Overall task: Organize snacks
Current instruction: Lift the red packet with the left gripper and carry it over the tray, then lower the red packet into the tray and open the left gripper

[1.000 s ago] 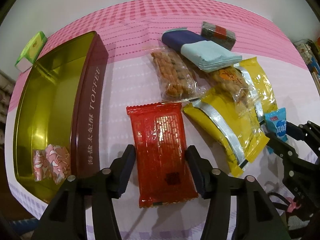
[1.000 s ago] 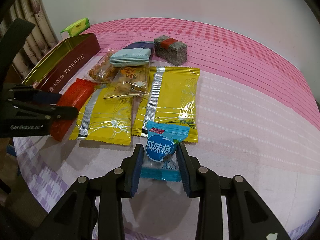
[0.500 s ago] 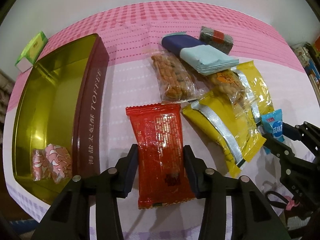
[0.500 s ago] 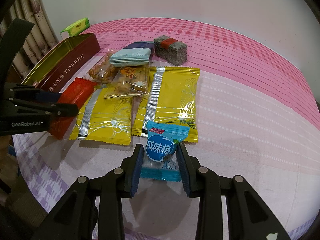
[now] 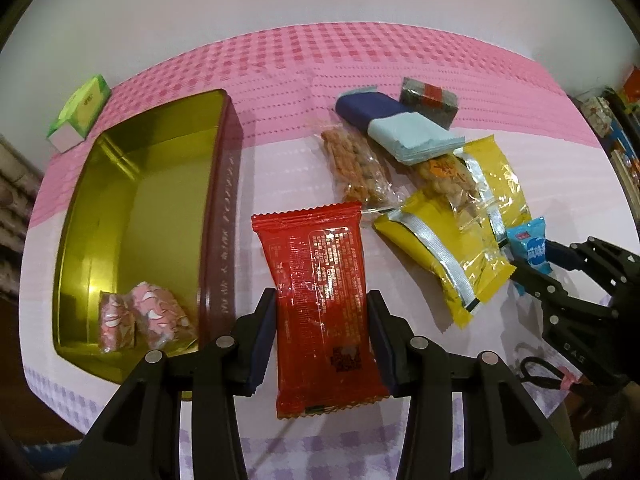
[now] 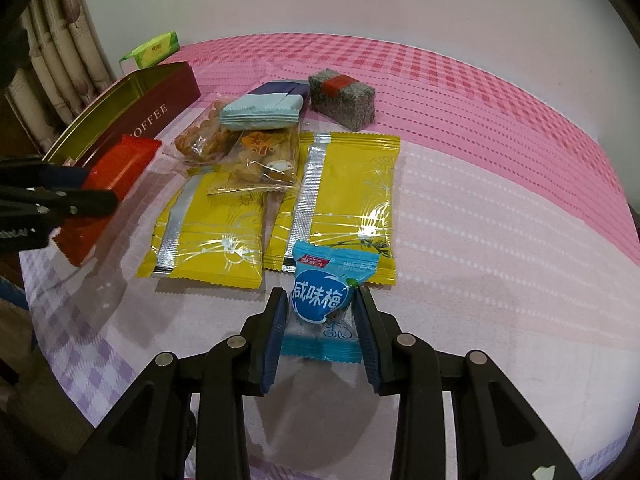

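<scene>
My left gripper (image 5: 322, 328) is shut on a red snack packet (image 5: 320, 280), its pads pressing the packet's two long sides. The packet hangs above the cloth, just right of the open toffee tin (image 5: 216, 208). The tin's gold inside holds two pink wrapped sweets (image 5: 156, 316) at its near end. In the right wrist view the red snack packet (image 6: 120, 164) and the left gripper (image 6: 60, 196) show at the left. My right gripper (image 6: 322, 320) is shut on a small blue candy packet (image 6: 322, 300) by the front edge of the yellow packets.
Two yellow packets (image 6: 344, 200) lie side by side mid-table. Behind them are two clear bags of twisted snacks (image 6: 260, 156), a blue and pale-blue packet (image 6: 264, 108) and a grey block with a red band (image 6: 344, 96). A green box (image 5: 80, 112) sits beyond the tin.
The left jaws closed on the red packet and raised it off the cloth. The right gripper and its blue candy packet stayed put.
</scene>
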